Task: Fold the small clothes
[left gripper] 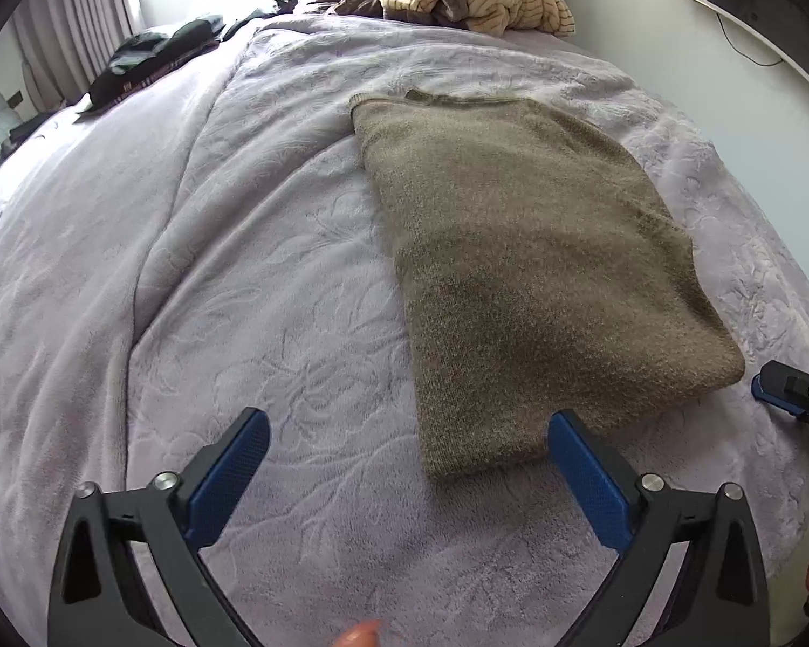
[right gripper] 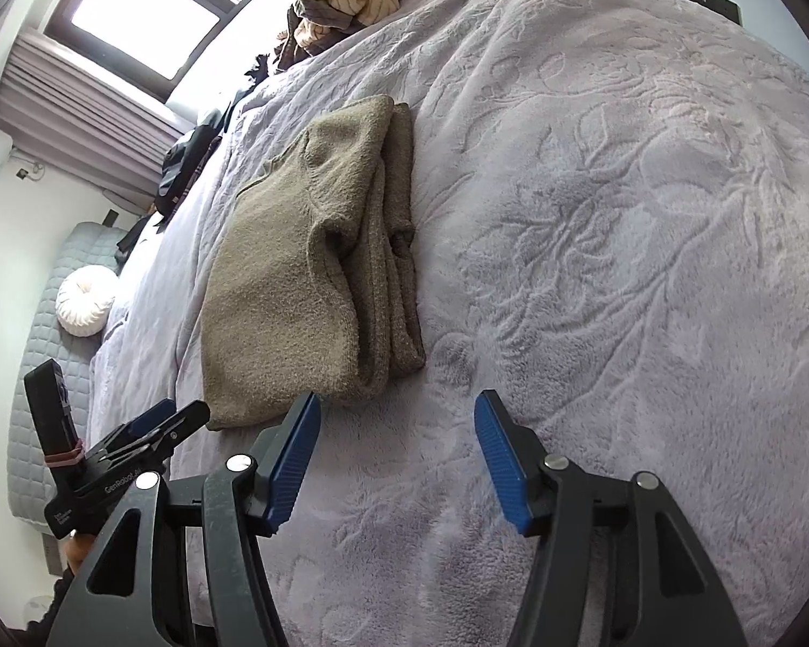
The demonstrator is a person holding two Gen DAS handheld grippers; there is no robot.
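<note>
Brown fuzzy knit, the sweater (left gripper: 534, 269) lies folded into a long thick rectangle on the lilac plush bed cover (left gripper: 242, 269), with its stacked layers showing along one side in the right wrist view. It looks soft, limp and fairly light, so I judge it will sag if lifted by one corner, and it is better to take it at the two near corners through all layers. Both the left tongs (left gripper: 407, 455) and the right tongs (right gripper: 396, 434) stand apart and empty, just before the near edge of the sweater.
</note>
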